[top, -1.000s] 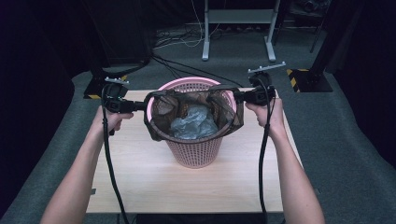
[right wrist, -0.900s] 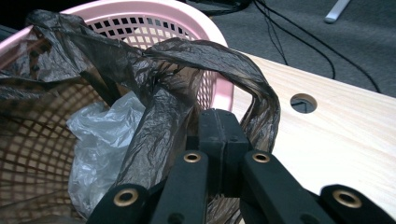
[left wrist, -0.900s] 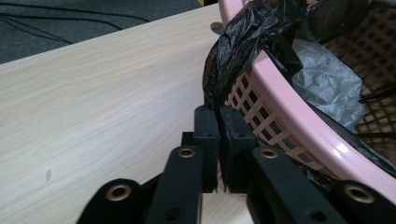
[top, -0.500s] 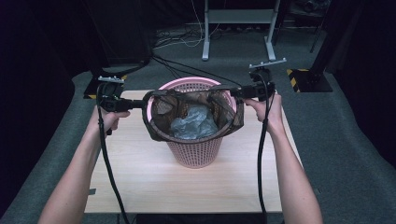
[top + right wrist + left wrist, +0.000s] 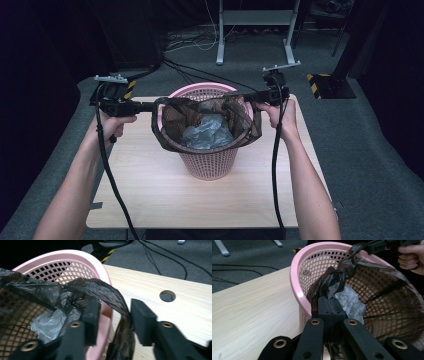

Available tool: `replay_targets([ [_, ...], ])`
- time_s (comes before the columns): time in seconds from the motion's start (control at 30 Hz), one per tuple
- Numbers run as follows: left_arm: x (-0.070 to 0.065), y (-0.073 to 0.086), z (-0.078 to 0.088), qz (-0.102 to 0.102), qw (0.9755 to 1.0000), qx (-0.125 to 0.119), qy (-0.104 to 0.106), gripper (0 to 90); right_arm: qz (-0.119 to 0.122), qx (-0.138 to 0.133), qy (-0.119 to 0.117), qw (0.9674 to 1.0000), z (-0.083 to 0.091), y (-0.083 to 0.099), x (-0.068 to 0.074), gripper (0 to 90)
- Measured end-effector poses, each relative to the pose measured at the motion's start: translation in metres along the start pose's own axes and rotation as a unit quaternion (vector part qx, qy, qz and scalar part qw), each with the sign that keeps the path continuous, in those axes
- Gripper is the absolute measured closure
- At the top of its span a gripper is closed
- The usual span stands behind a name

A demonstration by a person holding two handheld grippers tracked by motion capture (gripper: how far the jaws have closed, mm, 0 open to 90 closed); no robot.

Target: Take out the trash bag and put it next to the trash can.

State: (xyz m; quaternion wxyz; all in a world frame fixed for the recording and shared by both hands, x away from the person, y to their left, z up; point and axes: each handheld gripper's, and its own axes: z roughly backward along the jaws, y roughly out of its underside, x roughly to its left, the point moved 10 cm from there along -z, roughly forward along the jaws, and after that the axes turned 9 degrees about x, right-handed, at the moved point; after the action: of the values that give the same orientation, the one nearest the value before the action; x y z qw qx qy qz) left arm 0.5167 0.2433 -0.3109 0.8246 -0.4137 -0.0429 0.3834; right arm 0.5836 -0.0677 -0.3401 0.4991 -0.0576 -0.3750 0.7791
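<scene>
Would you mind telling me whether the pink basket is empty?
Not empty: the pink basket holds crumpled grey plastic inside a black bag spread across its mouth.

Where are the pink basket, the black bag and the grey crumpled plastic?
basket (image 5: 209,167), high view, on its front wall under the bag.
bag (image 5: 329,282), left gripper view, on the bunched part above the claw.
plastic (image 5: 207,132), high view, on its middle, inside the bag.

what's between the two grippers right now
In the high view, the black bag stretches between the left gripper and right gripper, over the pink basket.
</scene>
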Motion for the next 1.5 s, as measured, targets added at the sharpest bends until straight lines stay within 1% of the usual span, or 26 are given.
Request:
replay_targets([
  [0.1, -0.007, -0.003, -0.002, -0.007, 0.9999, 0.001, 0.007, 90.0, 0.021, -0.003, 0.014, 0.9997, 0.006, 0.000, 0.007, 78.2],
  [0.13, -0.010, -0.004, -0.003, -0.009, 0.9999, 0.001, 0.012, 90.0, 0.025, -0.001, 0.022, 0.9995, 0.007, 0.001, 0.009, 80.4],
  [0.17, -0.012, -0.005, -0.005, -0.012, 0.9998, 0.001, 0.014, 90.0, 0.033, 0.001, 0.029, 0.9990, 0.010, 0.001, 0.012, 85.9],
  [0.2, -0.015, -0.006, -0.006, -0.015, 0.9998, 0.002, 0.016, 90.0, 0.039, 0.000, 0.030, 0.9988, 0.012, 0.001, 0.015, 88.2],
  [0.23, -0.015, -0.006, -0.006, -0.015, 0.9998, 0.002, 0.016, 90.0, 0.039, 0.000, 0.030, 0.9988, 0.012, 0.001, 0.015, 88.2],
  [0.27, -0.020, -0.007, -0.009, -0.020, 0.9996, 0.003, 0.020, 90.0, 0.053, -0.004, 0.028, 0.9982, 0.019, 0.002, 0.025, 89.8],
  [0.33, -0.023, -0.008, -0.011, -0.025, 0.9995, 0.004, 0.021, 90.0, 0.065, -0.006, 0.024, 0.9976, 0.023, 0.002, 0.032, 90.0],
  [0.37, -0.026, -0.010, -0.013, -0.027, 0.9993, 0.003, 0.026, 90.0, 0.070, -0.007, 0.020, 0.9973, 0.025, 0.003, 0.037, 90.0],
  [0.43, -0.029, -0.012, -0.015, -0.030, 0.9992, 0.001, 0.026, 90.0, 0.092, -0.015, 0.008, 0.9956, 0.033, 0.002, 0.056, 90.0],
  [0.57, -0.042, -0.022, -0.025, -0.041, 0.9983, -0.005, 0.040, 89.9, 0.131, -0.024, -0.015, 0.9910, 0.041, -0.001, 0.089, 90.0],
  [0.67, -0.049, -0.027, -0.035, -0.045, 0.9979, -0.008, 0.047, 89.9, 0.158, -0.023, -0.031, 0.9866, 0.040, -0.005, 0.116, 90.0],
  [0.73, -0.053, -0.031, -0.041, -0.044, 0.9973, -0.012, 0.057, 89.9, 0.172, -0.020, -0.035, 0.9842, 0.037, -0.007, 0.127, 90.0],
  [0.77, -0.055, -0.032, -0.044, -0.039, 0.9970, -0.018, 0.065, 89.9, 0.176, -0.019, -0.036, 0.9836, 0.035, -0.008, 0.133, 90.0],
  [0.8, -0.058, -0.034, -0.046, -0.039, 0.9963, -0.023, 0.072, 89.9, 0.179, -0.015, -0.036, 0.9831, 0.032, -0.009, 0.137, 90.0],
  [0.87, -0.063, -0.038, -0.050, -0.042, 0.9954, -0.036, 0.078, 89.8, 0.185, -0.007, -0.042, 0.9819, 0.025, -0.011, 0.144, 90.0],
  [0.9, -0.065, -0.040, -0.052, -0.044, 0.9951, -0.039, 0.079, 89.8, 0.190, -0.005, -0.040, 0.9809, 0.021, -0.012, 0.147, 90.0],
  [1.03, -0.073, -0.046, -0.057, -0.052, 0.9940, -0.053, 0.081, 89.2, 0.191, -0.001, -0.046, 0.9806, 0.011, -0.016, 0.153, 90.0],
  [1.07, -0.075, -0.047, -0.059, -0.054, 0.9931, -0.055, 0.087, 89.0, 0.189, -0.001, -0.050, 0.9808, 0.010, -0.017, 0.154, 90.0],
  [1.13, -0.077, -0.048, -0.062, -0.056, 0.9929, -0.056, 0.089, 87.6, 0.184, -0.005, -0.053, 0.9815, 0.008, -0.019, 0.155, 90.0],
  [1.17, -0.079, -0.050, -0.063, -0.057, 0.9917, -0.061, 0.098, 87.4, 0.184, -0.007, -0.055, 0.9814, 0.008, -0.020, 0.155, 90.0],
  [1.23, -0.080, -0.051, -0.066, -0.060, 0.9916, -0.066, 0.094, 85.2, 0.179, -0.009, -0.054, 0.9823, 0.007, -0.021, 0.154, 90.0],
  [1.27, -0.081, -0.052, -0.068, -0.061, 0.9912, -0.067, 0.096, 84.4, 0.177, -0.010, -0.057, 0.9824, 0.007, -0.022, 0.154, 90.0],
  [1.3, -0.081, -0.052, -0.070, -0.061, 0.9917, -0.069, 0.090, 83.3, 0.173, -0.012, -0.058, 0.9831, 0.007, -0.023, 0.153, 90.0],
  [1.37, -0.081, -0.053, -0.072, -0.059, 0.9914, -0.074, 0.090, 81.7, 0.169, -0.015, -0.054, 0.9840, 0.007, -0.025, 0.151, 90.0],
  [1.4, -0.081, -0.053, -0.074, -0.056, 0.9915, -0.074, 0.090, 80.2, 0.163, -0.017, -0.056, 0.9849, 0.007, -0.026, 0.150, 90.0],
  [1.5, -0.082, -0.055, -0.077, -0.053, 0.9911, -0.079, 0.094, 75.5, 0.153, -0.023, -0.066, 0.9857, 0.009, -0.027, 0.147, 90.0],
])
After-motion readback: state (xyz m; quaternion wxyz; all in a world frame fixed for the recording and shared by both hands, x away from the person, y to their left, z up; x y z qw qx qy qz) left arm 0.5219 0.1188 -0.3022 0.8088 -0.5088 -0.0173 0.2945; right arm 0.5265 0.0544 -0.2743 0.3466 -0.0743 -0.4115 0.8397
